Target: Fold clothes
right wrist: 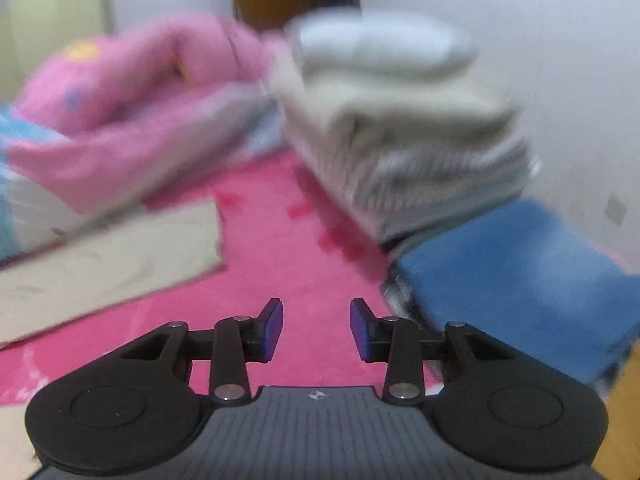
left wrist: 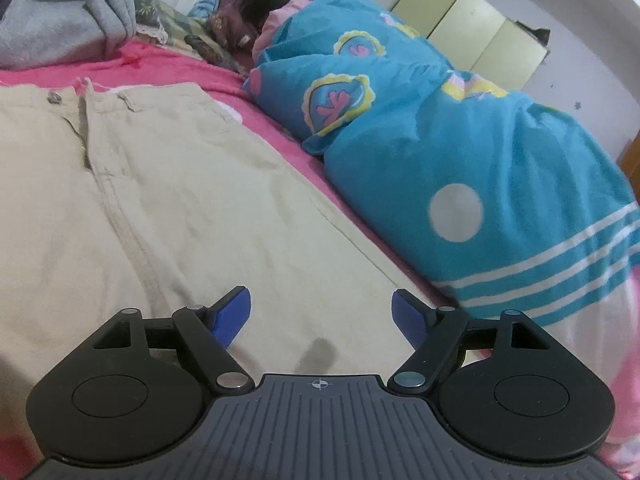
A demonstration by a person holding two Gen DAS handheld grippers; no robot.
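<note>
Two grippers hover over a pink bed sheet. Beige trousers lie flat on it, waistband far from the left gripper, whose fingers stand spread wide above the fabric, holding nothing. Beside them lies a blue patterned quilt. Right gripper fingers are parted and empty, facing a blurred stack of folded clothes and a blue folded cloth.

Trousers flat on bedsheet; quilt right, alongside.
</note>
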